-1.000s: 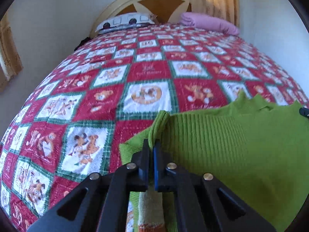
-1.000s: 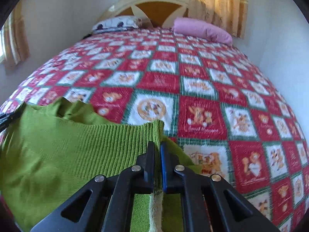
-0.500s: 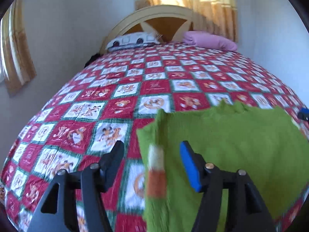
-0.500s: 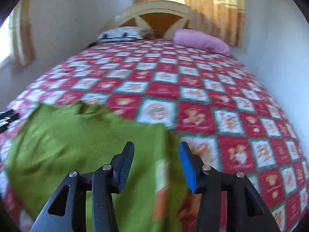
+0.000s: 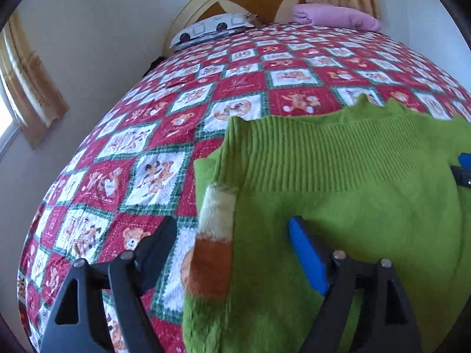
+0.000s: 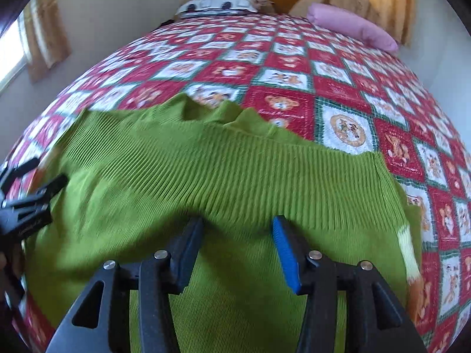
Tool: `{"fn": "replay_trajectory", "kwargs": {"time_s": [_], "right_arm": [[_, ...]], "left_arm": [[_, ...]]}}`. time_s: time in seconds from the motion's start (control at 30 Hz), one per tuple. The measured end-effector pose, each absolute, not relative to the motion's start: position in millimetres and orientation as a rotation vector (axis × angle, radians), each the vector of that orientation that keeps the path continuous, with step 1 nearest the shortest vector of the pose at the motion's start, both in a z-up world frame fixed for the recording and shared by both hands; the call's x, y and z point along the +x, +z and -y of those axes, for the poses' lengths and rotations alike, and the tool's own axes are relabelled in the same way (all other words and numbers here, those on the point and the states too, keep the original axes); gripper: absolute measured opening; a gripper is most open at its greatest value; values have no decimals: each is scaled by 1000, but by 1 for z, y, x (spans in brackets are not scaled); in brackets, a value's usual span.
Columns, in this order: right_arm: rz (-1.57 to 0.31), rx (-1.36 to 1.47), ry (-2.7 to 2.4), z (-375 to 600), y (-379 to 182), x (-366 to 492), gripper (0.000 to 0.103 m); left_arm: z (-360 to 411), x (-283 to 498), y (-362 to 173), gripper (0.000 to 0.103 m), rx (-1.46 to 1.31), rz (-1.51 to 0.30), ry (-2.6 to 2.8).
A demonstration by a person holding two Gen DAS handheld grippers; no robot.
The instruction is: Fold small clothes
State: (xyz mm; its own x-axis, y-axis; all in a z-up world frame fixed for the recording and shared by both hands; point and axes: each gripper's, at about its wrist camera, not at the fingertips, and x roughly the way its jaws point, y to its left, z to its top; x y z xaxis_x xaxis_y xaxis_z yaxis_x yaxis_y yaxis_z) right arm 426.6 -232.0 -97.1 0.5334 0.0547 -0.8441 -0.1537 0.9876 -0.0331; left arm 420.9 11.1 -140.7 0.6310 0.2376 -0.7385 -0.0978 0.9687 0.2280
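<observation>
Both tongs, left (image 5: 232,253) and right (image 6: 237,250), are hovering wide open and empty over the sweater (image 6: 223,176) lying on the bed (image 6: 338,94); regripping should keep edges aligned.

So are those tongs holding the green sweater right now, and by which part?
Nothing is held. Both the left tongs and the right tongs are open above the green sweater, which lies on the bed quilt.

Green knit sweater (image 5: 338,206) (image 6: 206,182) lies flat on the bed, ribbed band toward 12 o'clock, far edge wavy. Sleeve cuff, cream and orange (image 5: 216,235), folded over the body at 9 o'clock.
</observation>
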Motion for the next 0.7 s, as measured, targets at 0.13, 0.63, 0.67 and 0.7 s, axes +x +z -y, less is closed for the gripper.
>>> {"fn": "replay_trajectory", "kwargs": {"time_s": [0.13,0.63,0.67,0.7], "right_arm": [[-1019,-81,100,238,-96,442,50],[-939,-104,191,186,-97,394,64],[-941,-104,186,187,-93,388,64],[-937,-120,192,189,-87,376,64]], "left_arm": [[-19,405,-131,82,91,-862,172],[-62,352,-137,87,-46,-831,161],[-64,345,-134,87,-50,-828,152],[-64,340,-134,87,-48,-826,141]]}}
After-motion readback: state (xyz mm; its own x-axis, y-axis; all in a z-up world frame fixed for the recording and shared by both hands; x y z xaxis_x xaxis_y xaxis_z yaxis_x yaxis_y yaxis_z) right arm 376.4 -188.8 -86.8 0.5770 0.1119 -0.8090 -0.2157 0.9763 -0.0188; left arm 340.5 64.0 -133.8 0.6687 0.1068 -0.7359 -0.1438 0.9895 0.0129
